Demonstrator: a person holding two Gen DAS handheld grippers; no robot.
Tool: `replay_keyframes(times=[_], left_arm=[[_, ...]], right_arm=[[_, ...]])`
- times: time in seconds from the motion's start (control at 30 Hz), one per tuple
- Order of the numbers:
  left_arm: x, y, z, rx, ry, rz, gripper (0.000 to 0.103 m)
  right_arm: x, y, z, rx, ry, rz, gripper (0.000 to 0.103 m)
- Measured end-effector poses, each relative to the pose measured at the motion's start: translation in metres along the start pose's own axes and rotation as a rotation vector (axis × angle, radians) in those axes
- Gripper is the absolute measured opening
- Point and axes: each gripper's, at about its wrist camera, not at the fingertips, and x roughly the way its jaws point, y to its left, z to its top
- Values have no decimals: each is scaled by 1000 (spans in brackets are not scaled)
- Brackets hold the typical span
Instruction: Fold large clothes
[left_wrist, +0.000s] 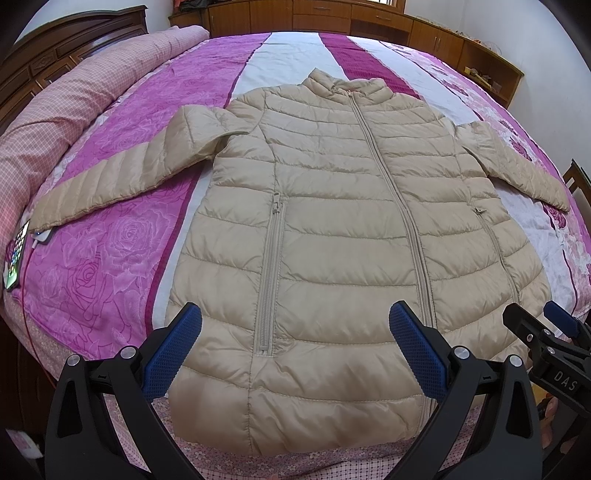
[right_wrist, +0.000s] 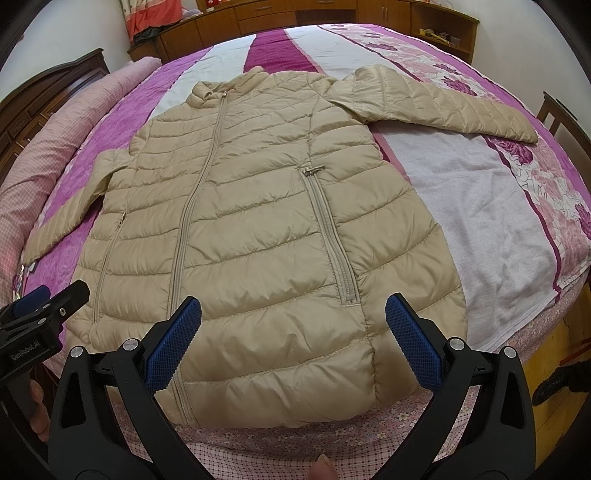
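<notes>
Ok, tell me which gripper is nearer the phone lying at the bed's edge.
Left. The left gripper hovers over the beige quilted jacket hem, on the phone side; the right gripper sits farther along the hem.

Beige puffer jacket (left_wrist: 332, 236) flat on pink floral bedspread (left_wrist: 110, 266), zipped, sleeves spread. Left gripper (left_wrist: 295, 350) spread wide above its hem. Right gripper (left_wrist: 546, 332) just right. Phone (left_wrist: 16, 254) far left.

Wooden cabinets (left_wrist: 369, 18), perhaps drawers, behind bed (left_wrist: 92, 258).
</notes>
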Motion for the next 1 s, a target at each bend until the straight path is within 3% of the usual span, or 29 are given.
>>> replay_keyframes(times=[0.53,0.77,1.0], left_arm=[[9,-10,4,17,25,-4,98],[17,-20,18,32,28,-7,98],[33,-31,35,35,49,9,98]], right_arm=[[8,-21,6,39,-6,10,100],[6,-84,42,116,-64,-41,100],[15,-171,95,211,-117,-118,100]])
